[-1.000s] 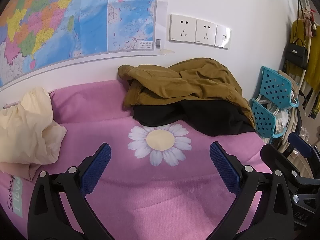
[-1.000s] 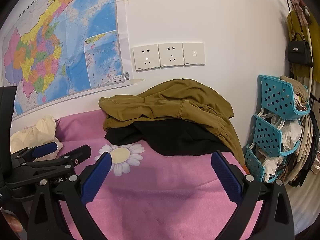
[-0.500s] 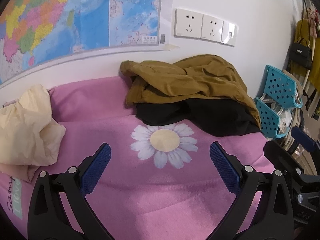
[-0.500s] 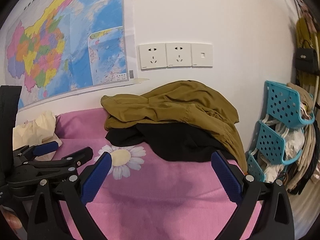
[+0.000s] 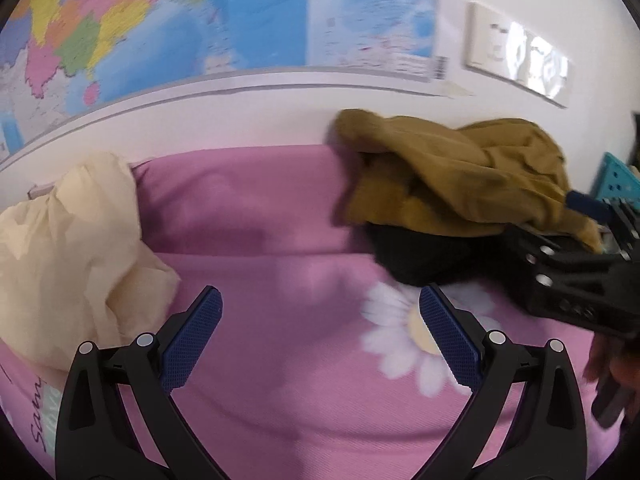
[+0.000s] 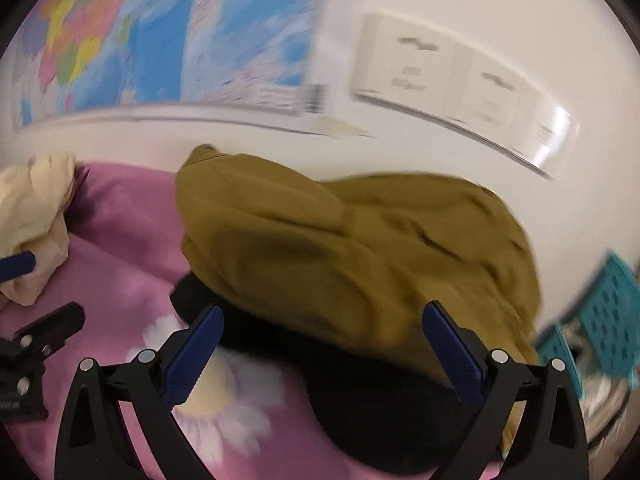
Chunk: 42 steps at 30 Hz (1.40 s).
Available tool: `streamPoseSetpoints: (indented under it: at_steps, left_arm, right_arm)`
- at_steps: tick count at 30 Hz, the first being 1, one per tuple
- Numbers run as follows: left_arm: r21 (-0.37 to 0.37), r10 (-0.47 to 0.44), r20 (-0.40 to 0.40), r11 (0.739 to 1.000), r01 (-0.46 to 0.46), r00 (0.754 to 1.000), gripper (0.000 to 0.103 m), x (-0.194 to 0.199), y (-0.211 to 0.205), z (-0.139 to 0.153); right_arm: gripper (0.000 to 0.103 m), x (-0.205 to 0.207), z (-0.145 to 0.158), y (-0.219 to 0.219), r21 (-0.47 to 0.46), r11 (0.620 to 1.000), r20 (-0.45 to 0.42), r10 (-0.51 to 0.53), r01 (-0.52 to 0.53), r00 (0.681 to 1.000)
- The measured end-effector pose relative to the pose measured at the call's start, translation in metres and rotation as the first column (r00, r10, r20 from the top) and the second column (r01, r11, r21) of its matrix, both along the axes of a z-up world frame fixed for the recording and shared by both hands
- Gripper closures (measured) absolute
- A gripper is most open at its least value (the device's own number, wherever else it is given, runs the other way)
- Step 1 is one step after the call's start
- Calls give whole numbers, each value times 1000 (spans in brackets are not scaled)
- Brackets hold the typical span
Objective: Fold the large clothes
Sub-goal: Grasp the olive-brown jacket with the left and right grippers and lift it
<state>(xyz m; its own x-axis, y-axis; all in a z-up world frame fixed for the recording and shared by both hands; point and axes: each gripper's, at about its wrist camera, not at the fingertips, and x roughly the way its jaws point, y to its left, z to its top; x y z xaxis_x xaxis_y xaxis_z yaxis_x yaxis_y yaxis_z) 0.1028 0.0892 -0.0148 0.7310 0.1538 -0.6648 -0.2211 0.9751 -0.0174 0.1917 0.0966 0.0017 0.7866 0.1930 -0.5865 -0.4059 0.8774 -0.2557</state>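
Two garments [image 6: 352, 248] beside cream cloth [image 5: 68, 248].

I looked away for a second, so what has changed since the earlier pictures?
Both grippers moved forward toward the wall. The right gripper closed in on the crumpled olive-brown garment lying over the black garment; the left gripper swung left, toward the crumpled cream garment. Nothing was grasped or released: both stay open, and the clothes lie unmoved on the pink daisy-print blanket.
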Motion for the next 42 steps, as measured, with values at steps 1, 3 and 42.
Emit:
streamPoseSetpoints:
  at_steps: [1, 3, 42]
  left_arm:
    - [-2, 7, -5, 1000, -7, 1000, 5, 3, 5, -2]
    - [4, 20, -16, 1000, -20, 1000, 6, 7, 11, -5]
    - [-88, -513, 303, 824, 559, 804, 96, 88, -94, 114]
  right_arm:
    - [6, 4, -1, 7, -7, 1000, -6, 16, -16, 1000]
    - [6, 18, -7, 33, -44, 996, -22, 71, -72, 997]
    - [101, -59, 274, -187, 416, 909, 312, -170, 27, 935]
